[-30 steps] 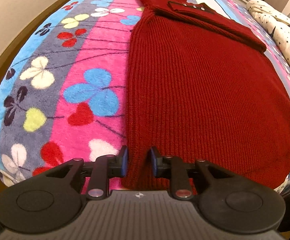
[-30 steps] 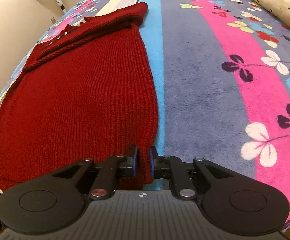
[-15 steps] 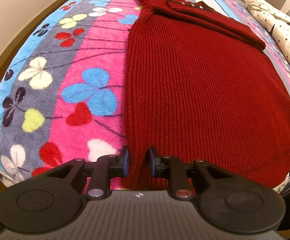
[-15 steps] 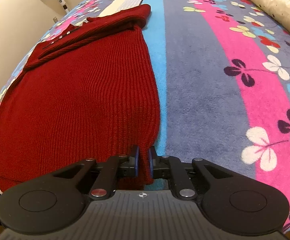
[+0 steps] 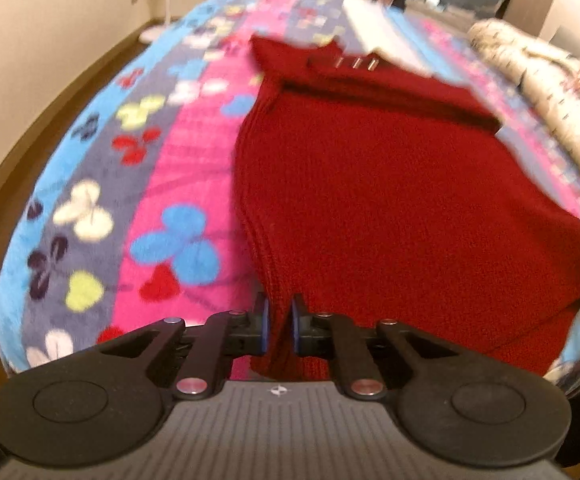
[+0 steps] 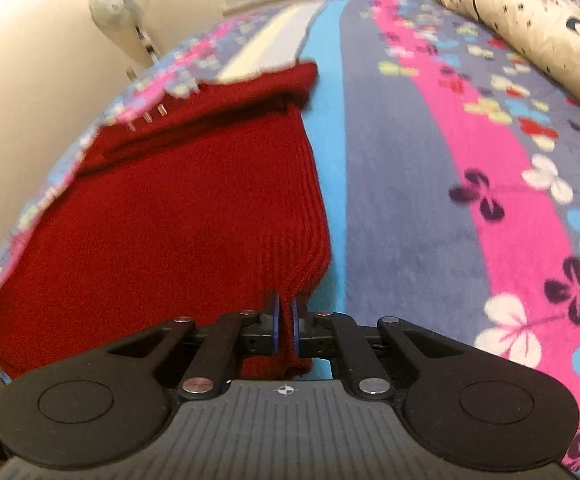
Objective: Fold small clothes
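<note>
A dark red knit sweater point(image 5: 369, 184) lies on the flowered blanket, collar and buttons at the far end, sleeves folded across the top. My left gripper point(image 5: 280, 326) is shut on the sweater's near left hem corner, lifted off the blanket. In the right wrist view the sweater point(image 6: 178, 220) fills the left half. My right gripper point(image 6: 285, 324) is shut on its near right hem corner, also raised. The hem between the two corners hangs below both views.
The striped flowered blanket point(image 5: 102, 184) covers the bed point(image 6: 429, 184). A cream star-print duvet point(image 6: 529, 28) lies along the bed's right side point(image 5: 549, 92). A standing fan point(image 6: 120, 4) and a wall are at the left. Shelves stand beyond the bed's far end.
Both grippers have risen and moved forward with the hem corners; the sweater's near edge has lifted off the blanket and the views tilt up. The left gripper closed tighter on the knit.
</note>
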The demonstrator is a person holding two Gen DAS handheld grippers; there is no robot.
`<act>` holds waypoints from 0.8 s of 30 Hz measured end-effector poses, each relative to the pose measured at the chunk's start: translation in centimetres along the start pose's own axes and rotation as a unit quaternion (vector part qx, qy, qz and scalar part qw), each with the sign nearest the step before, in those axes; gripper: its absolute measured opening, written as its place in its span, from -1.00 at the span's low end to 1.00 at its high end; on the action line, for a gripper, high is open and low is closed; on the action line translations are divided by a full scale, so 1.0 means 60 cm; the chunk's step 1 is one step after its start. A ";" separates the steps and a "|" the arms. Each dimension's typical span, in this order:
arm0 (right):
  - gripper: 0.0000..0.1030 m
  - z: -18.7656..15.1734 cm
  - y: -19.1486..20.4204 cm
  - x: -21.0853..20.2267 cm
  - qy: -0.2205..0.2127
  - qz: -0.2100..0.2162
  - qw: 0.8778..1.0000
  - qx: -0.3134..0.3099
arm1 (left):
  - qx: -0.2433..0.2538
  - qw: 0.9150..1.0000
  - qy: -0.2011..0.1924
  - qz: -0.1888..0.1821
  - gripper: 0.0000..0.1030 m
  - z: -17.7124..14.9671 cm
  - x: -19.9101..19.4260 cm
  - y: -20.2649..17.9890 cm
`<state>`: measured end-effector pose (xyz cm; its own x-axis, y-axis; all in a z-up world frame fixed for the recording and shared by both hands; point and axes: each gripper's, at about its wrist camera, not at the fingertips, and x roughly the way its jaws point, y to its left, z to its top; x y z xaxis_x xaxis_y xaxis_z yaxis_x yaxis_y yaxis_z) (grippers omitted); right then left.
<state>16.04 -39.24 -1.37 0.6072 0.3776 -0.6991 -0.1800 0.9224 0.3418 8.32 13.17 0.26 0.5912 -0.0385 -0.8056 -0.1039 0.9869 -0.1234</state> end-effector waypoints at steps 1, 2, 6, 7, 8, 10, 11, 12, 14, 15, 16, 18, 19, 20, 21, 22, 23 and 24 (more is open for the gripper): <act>-0.89 0.007 0.001 -0.015 -0.013 0.012 1.000 0.005 | -0.002 1.000 -0.012 -0.007 -0.80 0.007 -0.016 -0.003; -0.90 0.015 0.002 -0.036 -0.031 0.025 0.999 0.011 | -0.003 1.000 -0.022 -0.013 -0.81 0.013 -0.030 -0.006; -0.92 0.039 0.010 -0.106 -0.077 0.051 0.996 0.002 | -0.001 0.997 -0.067 -0.038 -0.83 0.031 -0.099 -0.010; -0.92 0.042 0.013 -0.124 -0.086 0.056 0.995 -0.006 | 0.001 0.996 -0.076 -0.041 -0.83 0.034 -0.116 -0.010; -0.93 0.043 0.016 -0.139 -0.092 0.059 0.994 -0.012 | 0.003 0.995 -0.085 -0.045 -0.83 0.036 -0.132 -0.009; -0.93 0.040 0.017 -0.170 -0.103 0.073 0.992 -0.014 | -0.001 0.994 -0.099 -0.055 -0.84 0.036 -0.166 -0.004; -0.93 0.038 0.017 -0.188 -0.108 0.084 0.990 -0.011 | -0.002 0.993 -0.105 -0.060 -0.84 0.034 -0.186 0.000; -0.93 0.033 0.017 -0.205 -0.115 0.093 0.989 -0.011 | -0.001 0.992 -0.113 -0.064 -0.84 0.030 -0.208 0.001; -0.93 0.020 0.017 -0.241 -0.126 0.105 0.986 -0.010 | -0.001 0.989 -0.126 -0.082 -0.85 0.019 -0.252 0.006; -0.94 0.011 0.013 -0.260 -0.135 0.110 0.985 -0.005 | -0.001 0.987 -0.132 -0.093 -0.85 0.014 -0.268 0.008; -0.94 0.005 0.010 -0.272 -0.142 0.114 0.983 0.002 | 0.000 0.986 -0.137 -0.100 -0.85 0.010 -0.281 0.009; -0.93 -0.004 -0.008 -0.286 -0.150 0.121 0.981 0.027 | -0.003 0.986 -0.133 -0.105 -0.84 0.013 -0.280 0.015; -0.93 -0.002 -0.019 -0.280 -0.148 0.119 0.981 0.040 | -0.005 0.986 -0.129 -0.104 -0.84 0.019 -0.270 0.018; -0.93 0.003 -0.028 -0.269 -0.144 0.112 0.982 0.046 | -0.005 0.988 -0.124 -0.096 -0.84 0.028 -0.252 0.024; -0.93 0.012 -0.036 -0.253 -0.137 0.100 0.984 0.053 | -0.009 0.989 -0.117 -0.087 -0.84 0.038 -0.233 0.030; -0.93 0.024 -0.046 -0.230 -0.127 0.090 0.986 0.064 | -0.016 0.990 -0.111 -0.081 -0.85 0.053 -0.207 0.039; -0.93 0.039 -0.056 -0.202 -0.112 0.084 0.987 0.077 | -0.022 0.991 -0.102 -0.078 -0.85 0.072 -0.175 0.050; -0.93 0.056 -0.067 -0.170 -0.097 0.073 0.989 0.089 | -0.030 0.993 -0.092 -0.071 -0.86 0.091 -0.148 0.064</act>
<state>13.17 -47.09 6.49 0.7251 0.4670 -0.5061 -0.1481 0.8235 0.5476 7.06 18.13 10.09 0.7388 -0.1413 -0.6589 -0.0539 0.9623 -0.2668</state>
